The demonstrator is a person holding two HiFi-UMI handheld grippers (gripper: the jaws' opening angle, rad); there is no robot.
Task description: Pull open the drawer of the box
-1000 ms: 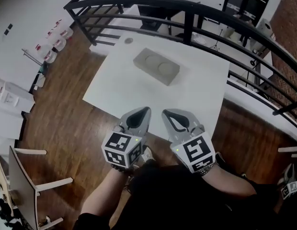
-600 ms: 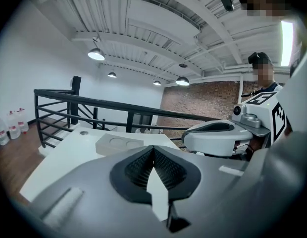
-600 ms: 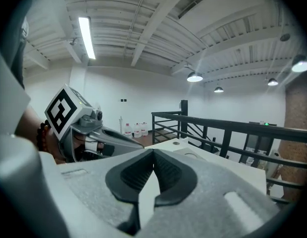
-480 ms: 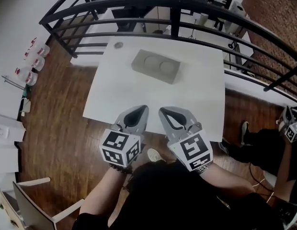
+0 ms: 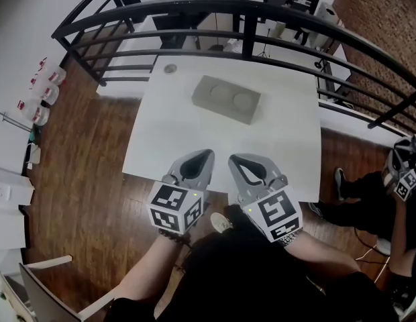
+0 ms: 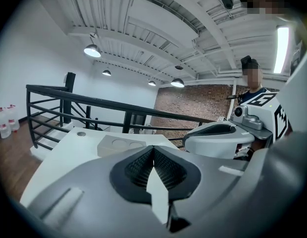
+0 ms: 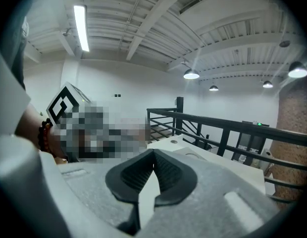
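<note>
The grey box (image 5: 227, 99), with two round hollows in its top, lies at the far middle of the white table (image 5: 181, 133); no drawer front shows from here. My left gripper (image 5: 205, 157) and right gripper (image 5: 235, 161) hover side by side over the table's near edge, well short of the box, both shut on nothing. In the left gripper view the box (image 6: 121, 145) lies ahead past the closed left gripper (image 6: 153, 148), with the right gripper (image 6: 218, 138) beside it. In the right gripper view the right gripper (image 7: 153, 152) hides most of the box (image 7: 194, 156).
A small round disc (image 5: 170, 68) sits at the table's far left corner. A black railing (image 5: 262, 9) curves behind the table. Another person (image 5: 396, 200) with grippers sits at the right. Bottles (image 5: 43, 92) stand on the wooden floor (image 5: 80, 180) at the left.
Both grippers stay shut and side by side at the table's near edge. The head view has shifted a little, so the table and box sit slightly differently in the picture.
</note>
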